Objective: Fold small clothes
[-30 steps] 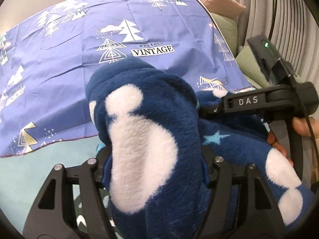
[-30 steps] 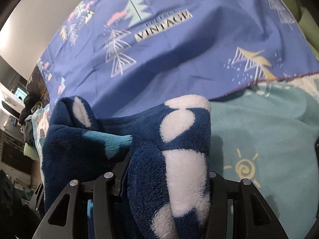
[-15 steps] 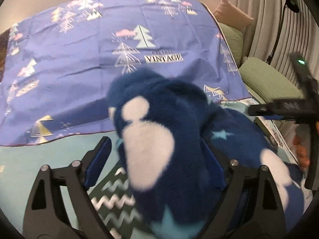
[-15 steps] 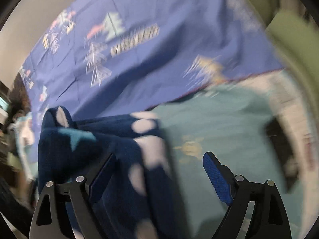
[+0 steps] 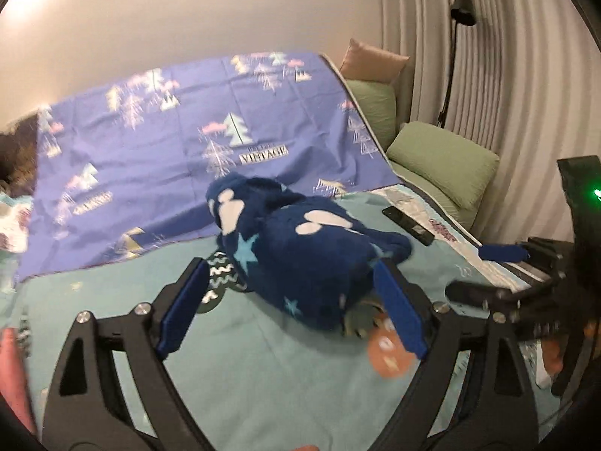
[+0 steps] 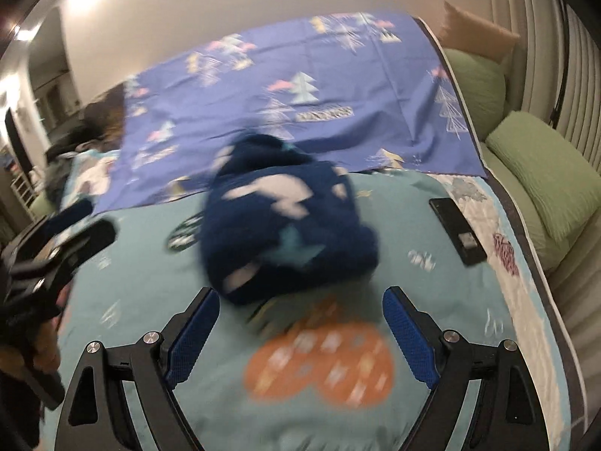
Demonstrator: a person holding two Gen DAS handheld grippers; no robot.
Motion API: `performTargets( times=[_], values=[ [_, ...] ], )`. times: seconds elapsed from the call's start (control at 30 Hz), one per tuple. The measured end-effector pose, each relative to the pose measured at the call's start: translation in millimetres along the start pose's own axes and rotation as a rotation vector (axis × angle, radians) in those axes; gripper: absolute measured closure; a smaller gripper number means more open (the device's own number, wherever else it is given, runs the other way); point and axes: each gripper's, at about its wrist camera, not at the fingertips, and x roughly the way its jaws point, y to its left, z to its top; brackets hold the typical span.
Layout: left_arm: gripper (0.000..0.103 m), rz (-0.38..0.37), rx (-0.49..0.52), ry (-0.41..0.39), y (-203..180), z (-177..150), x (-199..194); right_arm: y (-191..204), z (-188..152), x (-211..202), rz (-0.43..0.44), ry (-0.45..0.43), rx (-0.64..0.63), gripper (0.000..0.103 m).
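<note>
A dark blue fleece garment (image 5: 300,251) with white blotches and pale blue stars lies in a rumpled bundle on the turquoise bedspread (image 5: 263,360), just below the edge of the purple sheet. My left gripper (image 5: 289,265) hangs open above and in front of it, touching nothing. In the right wrist view the same garment (image 6: 285,225) is blurred. My right gripper (image 6: 300,295) is open and drawn back from it, with nothing between its pads. Each gripper shows at the side of the other's view: the right gripper (image 5: 488,272) and the left gripper (image 6: 80,225).
A purple sheet (image 5: 169,158) printed with trees covers the far half of the bed. A black phone (image 6: 456,231) lies to the right of the garment. Green cushions (image 5: 443,158) and a floor lamp (image 5: 462,11) line the right side. More clothes (image 6: 86,139) are heaped at far left.
Both grippers were shut on the fleece garment; they have opened, let it go and drawn back and up. The garment now rests on the bedspread.
</note>
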Motion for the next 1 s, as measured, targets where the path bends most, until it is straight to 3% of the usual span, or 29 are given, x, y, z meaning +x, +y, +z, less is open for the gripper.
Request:
performTargets(
  times=[0.13,0.23,0.4,0.6,0.73,0.87,1.0],
  values=[
    [0.011,0.031,0.048,-0.062,-17.6,-1.4,-72.7,32.7,-18.9,-64.5,0.011,-0.060,-0.005,0.013],
    [0.006,0.073,0.073,-0.098,-28.9,-8.7,-121.6,54.7,-33.3,-106.3,-0.040,-0.135,-0.016,0.011],
    [0.006,0.107,0.093,-0.096,-43.1,-36.1,-185.0,84.0,-70.7,-150.7,-0.073,-0.191,-0.016,0.008],
    [0.006,0.120,0.078,-0.066,-56.0,-80.3,-221.0,105.2,-121.9,-177.1,-0.079,-0.223,0.013,0.008],
    [0.006,0.140,0.063,-0.091,-61.9,-103.3,-240.4,109.3,-150.8,-190.4,-0.099,-0.248,0.038,0.008],
    [0.006,0.199,0.047,-0.114,-59.5,-118.8,-250.3,113.5,-170.7,-200.6,-0.151,-0.249,0.019,0.007],
    [0.006,0.207,0.014,-0.097,-52.1,-127.6,-249.9,109.9,-178.4,-206.2,-0.162,-0.248,0.029,0.007]
  ],
)
